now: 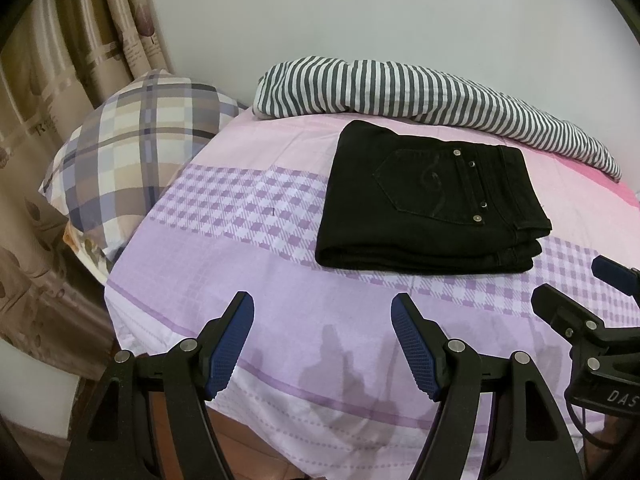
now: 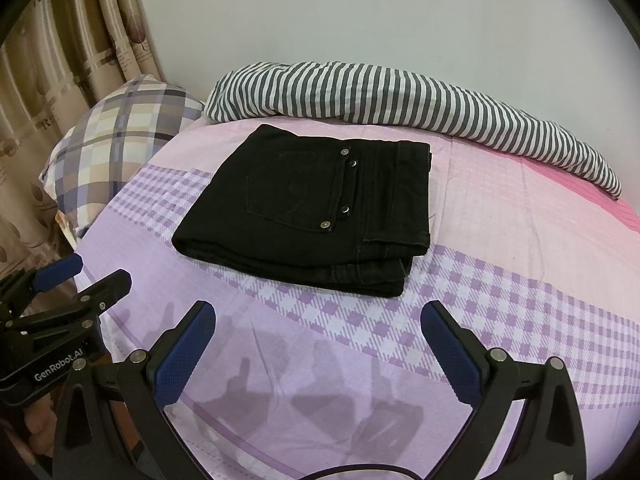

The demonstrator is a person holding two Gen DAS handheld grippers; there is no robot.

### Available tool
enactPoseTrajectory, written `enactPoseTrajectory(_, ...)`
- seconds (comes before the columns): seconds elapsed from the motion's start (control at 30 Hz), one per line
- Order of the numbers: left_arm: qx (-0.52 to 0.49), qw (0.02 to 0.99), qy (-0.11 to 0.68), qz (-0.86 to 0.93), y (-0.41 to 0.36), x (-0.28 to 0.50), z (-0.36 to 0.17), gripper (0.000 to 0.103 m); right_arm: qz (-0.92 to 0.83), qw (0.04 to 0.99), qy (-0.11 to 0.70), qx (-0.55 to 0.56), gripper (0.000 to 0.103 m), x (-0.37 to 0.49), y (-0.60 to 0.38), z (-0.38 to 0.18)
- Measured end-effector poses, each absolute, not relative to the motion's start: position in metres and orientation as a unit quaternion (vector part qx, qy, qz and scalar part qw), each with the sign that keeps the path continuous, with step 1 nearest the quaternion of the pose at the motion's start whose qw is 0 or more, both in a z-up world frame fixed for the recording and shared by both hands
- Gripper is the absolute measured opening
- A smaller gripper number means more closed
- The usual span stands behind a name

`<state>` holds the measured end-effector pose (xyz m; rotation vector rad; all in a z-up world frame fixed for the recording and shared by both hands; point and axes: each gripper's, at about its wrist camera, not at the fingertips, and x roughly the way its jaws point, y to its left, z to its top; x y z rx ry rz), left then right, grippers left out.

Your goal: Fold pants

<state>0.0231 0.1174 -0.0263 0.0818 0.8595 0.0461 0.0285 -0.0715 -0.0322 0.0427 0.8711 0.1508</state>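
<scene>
The left gripper [image 1: 322, 304], black-framed with ribbed blue pads, has its jaws spread wide with nothing between them, only bedsheet showing in the gap. The right gripper [image 2: 318, 314], of the same black-and-blue build, likewise stands open and empty. Both hang above the near edge of the bed, casting grey shadows on the cloth below them, and each shows at the side of the other's view.

Beyond the fingertips lies the folded pair of black denim pants [image 1: 428, 208], a compact rectangular stack resting flat on the lilac, pink and white checked bedsheet [image 1: 224, 256]. A back pocket with small metal rivets faces up, and the waistband edges are layered at the stack's right side. The pants are apart from both grippers.

Behind the pants, along the plain pale wall [image 1: 360, 12], a grey-and-white striped cloth [image 1: 400, 88] lies rumpled in a long ridge. To the left a plaid pillow [image 1: 132, 152] in beige, purple and white leans at the bed's corner, with a beige patterned curtain [image 1: 60, 80] hanging beside it.
</scene>
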Motion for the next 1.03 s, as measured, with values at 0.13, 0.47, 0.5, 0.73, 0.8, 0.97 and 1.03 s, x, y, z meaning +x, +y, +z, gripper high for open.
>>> enactPoseTrajectory(0.13, 0.04, 0.907, 0.418, 0.023, 0.118, 0.023, -0.027, 0.072, 0.073, 0.903, 0.424, 0.02, 0.102, 0.028, -0.071, -0.033)
enactPoseTrajectory(0.47, 0.045, 0.905, 0.422, 0.017, 0.116, 0.027, -0.028, 0.072, 0.074, 0.902, 0.425, 0.021, 0.102, 0.029, -0.072, -0.034)
enactPoseTrajectory(0.5, 0.045, 0.906, 0.422, 0.016, 0.116, 0.027, -0.029, 0.072, 0.074, 0.902, 0.425, 0.022, 0.102, 0.029, -0.072, -0.034)
enactPoseTrajectory(0.73, 0.046, 0.905, 0.423, 0.012, 0.115, 0.029, -0.03, 0.072, 0.073, 0.901, 0.428, 0.023, 0.102, 0.03, -0.073, -0.037)
enactPoseTrajectory(0.8, 0.044, 0.904, 0.425, 0.009, 0.115, 0.031, -0.031, 0.072, 0.074, 0.9, 0.429, 0.024, 0.102, 0.031, -0.073, -0.038)
enactPoseTrajectory(0.97, 0.044, 0.904, 0.426, 0.011, 0.117, 0.033, -0.033, 0.072, 0.073, 0.899, 0.43, 0.024, 0.102, 0.031, -0.073, -0.04)
enactPoseTrajectory(1.03, 0.041, 0.903, 0.427, 0.009, 0.118, 0.034, -0.033, 0.072, 0.073, 0.899, 0.43, 0.025, 0.102, 0.031, -0.073, -0.04)
